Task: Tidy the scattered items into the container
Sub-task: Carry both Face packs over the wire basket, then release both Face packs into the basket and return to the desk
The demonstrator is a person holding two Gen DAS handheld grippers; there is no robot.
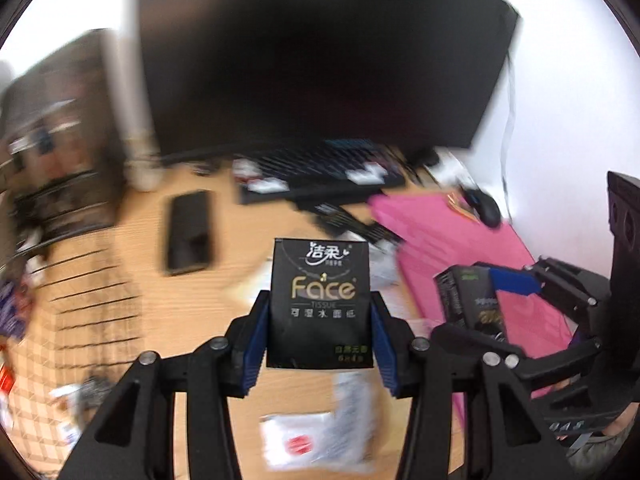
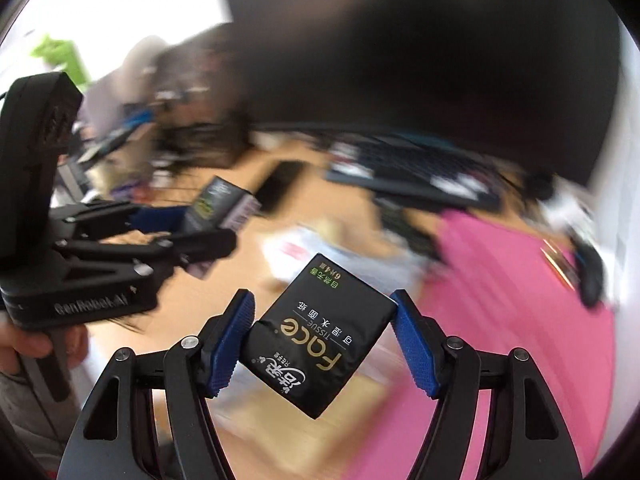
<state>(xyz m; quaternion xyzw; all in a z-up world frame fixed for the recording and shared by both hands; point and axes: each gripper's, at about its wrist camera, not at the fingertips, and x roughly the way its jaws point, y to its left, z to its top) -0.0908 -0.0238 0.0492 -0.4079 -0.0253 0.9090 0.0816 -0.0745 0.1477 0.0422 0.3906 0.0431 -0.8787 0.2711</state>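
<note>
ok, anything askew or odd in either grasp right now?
The right gripper holds its tissue pack twisted diagonally, print upside down, one end crumpled against the left pad. The left gripper holds its tissue pack square and upright. Nothing looks spilled.

Light wood desk [image 1: 136, 240] is sitting against a white wall [image 1: 560, 92], w/ a big dark monitor [image 1: 320, 60] standing at the back & filling most of the upper view. A black keyboard [image 1: 320, 168] is lying just below the monitor, a pink mat [image 1: 460, 248] is covering the desk's right side, & a black mouse [image 1: 486, 204] is resting on its far corner. Bright daylight is washing out the upper left; everything's motion-blurred.
</note>
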